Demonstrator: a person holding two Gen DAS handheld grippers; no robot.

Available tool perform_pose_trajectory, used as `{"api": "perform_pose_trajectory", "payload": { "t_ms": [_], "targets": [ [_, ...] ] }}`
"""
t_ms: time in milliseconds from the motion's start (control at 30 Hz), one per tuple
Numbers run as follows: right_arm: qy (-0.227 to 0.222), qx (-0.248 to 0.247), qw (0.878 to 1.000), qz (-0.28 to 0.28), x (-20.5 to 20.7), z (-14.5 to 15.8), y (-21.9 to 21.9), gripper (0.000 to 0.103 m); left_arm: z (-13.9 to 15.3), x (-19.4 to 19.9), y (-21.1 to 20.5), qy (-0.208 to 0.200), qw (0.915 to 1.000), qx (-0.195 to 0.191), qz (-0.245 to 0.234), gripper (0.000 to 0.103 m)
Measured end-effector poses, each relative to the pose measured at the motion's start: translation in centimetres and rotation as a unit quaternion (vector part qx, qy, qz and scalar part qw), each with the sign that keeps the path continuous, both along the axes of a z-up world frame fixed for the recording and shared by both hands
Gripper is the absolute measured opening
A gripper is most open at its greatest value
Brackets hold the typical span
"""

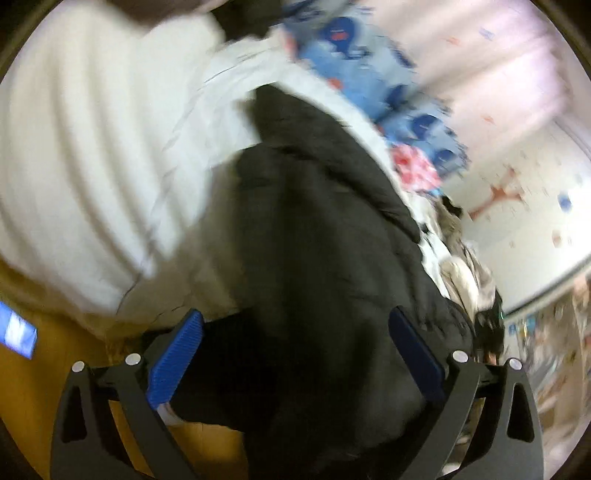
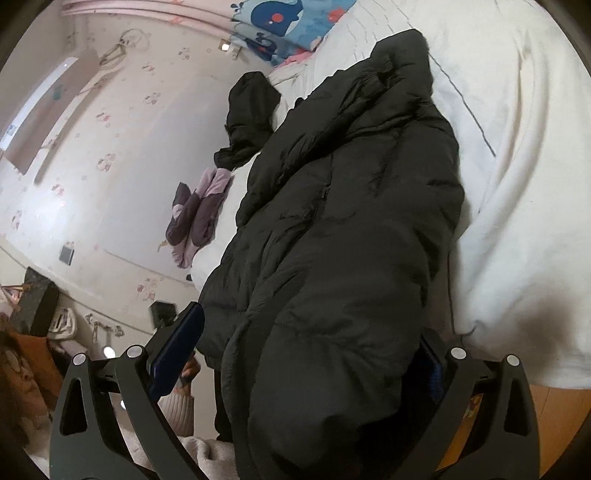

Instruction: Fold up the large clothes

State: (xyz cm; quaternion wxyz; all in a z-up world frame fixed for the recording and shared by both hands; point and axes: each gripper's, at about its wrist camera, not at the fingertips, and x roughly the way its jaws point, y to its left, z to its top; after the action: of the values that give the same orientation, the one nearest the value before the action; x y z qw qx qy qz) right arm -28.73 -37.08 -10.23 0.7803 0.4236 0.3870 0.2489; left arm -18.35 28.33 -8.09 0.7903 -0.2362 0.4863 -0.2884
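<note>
The bed carried a white quilted cover. A black puffer jacket lay lengthwise on it. Beyond the jacket's far end lay a blue whale-print blanket; beside the jacket, a smaller black garment and a purple garment lay near the bed's edge.

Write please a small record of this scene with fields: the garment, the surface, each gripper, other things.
garment: black padded jacket, spread along the bed
surface: white bedding
left gripper: open, jacket fabric between its fingers
right gripper: open, a jacket end bulging between its fingers
other clothes: small black garment and purple garment at the bed's edge
pillow: blue whale-print pillow at the far end
image quality: left wrist view blurred
</note>
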Motion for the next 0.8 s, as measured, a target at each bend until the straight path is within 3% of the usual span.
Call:
{"api": "perform_pose_trajectory", "payload": {
  "t_ms": [200, 233, 267, 300, 333, 433, 533, 667, 800],
  "targets": [
    [0.014, -0.010, 1.000, 0.005, 0.3, -0.6, 0.7, 0.092, -2.7, 1.6, -1.8, 0.051, 0.9975, -0.043, -0.024, 0.096],
    [0.009, -0.016, 1.000, 0.006, 0.3, -0.5, 1.0, 0.074, -2.4, 1.4, -2.4, 0.046, 0.9975, -0.044, -0.030, 0.095],
    [-0.007, -0.032, 0.999, 0.007, 0.3, -0.1, 1.5, 0.063, -1.8, 1.2, -3.1, 0.032, 0.9977, -0.044, -0.040, 0.094],
    [-0.012, -0.044, 0.999, 0.004, 0.3, 0.2, 2.1, 0.052, -1.0, 0.9, -3.6, 0.017, 0.9978, -0.044, -0.047, 0.084],
    [-0.018, -0.053, 0.998, 0.002, 0.4, 0.6, 2.5, 0.041, -0.6, 0.9, -4.1, 0.012, 0.9972, -0.046, -0.057, 0.053],
    [-0.038, -0.072, 0.997, -0.007, 0.1, 2.0, 3.5, 0.023, 1.3, 0.6, -5.3, -0.006, 0.9962, -0.045, -0.075, 0.024],
    [-0.067, -0.053, 0.996, -0.023, -0.8, 3.8, 3.5, 0.013, 4.3, -0.3, -5.3, -0.033, 0.9942, -0.068, -0.076, 0.017],
    [-0.110, -0.015, 0.994, -0.021, -2.9, 6.5, 3.0, 0.012, 8.8, -3.0, -5.1, -0.071, 0.9881, -0.096, -0.097, 0.016],
    [-0.149, -0.002, 0.989, 0.003, -6.8, 9.2, 3.0, 0.012, 11.0, -6.1, -3.7, -0.087, 0.9823, -0.100, -0.132, 0.016]
  ]
}}
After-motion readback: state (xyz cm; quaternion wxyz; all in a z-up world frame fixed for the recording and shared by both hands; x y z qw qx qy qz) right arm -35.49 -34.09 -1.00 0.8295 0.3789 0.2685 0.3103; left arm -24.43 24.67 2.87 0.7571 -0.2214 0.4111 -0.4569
